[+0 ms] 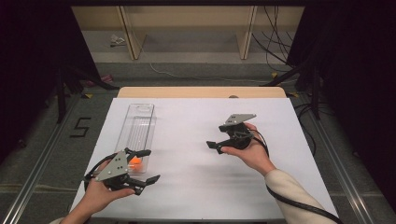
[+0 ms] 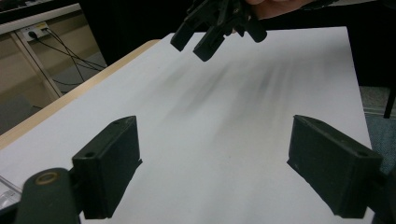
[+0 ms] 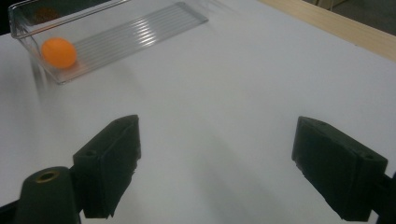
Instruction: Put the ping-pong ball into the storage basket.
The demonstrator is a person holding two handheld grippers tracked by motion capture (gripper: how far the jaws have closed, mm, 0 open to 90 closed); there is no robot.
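Orange ball (image 3: 59, 52) in clear tray (image 3: 140, 35) (near end), 2 tongs apart

Probably a lab: white-covered table (image 1: 201, 140), dark curtains (image 1: 355, 56), loose cables (image 1: 273, 44), floor marking (image 1: 80, 127)

The left claw (image 2: 215, 163) gapes empty over the white table (image 2: 224, 102), facing the right claw (image 2: 210, 35).

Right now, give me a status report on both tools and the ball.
Left tool open, empty. Right tool open, empty. Orange ball sits in clear tray, untouched. White table between them clear.
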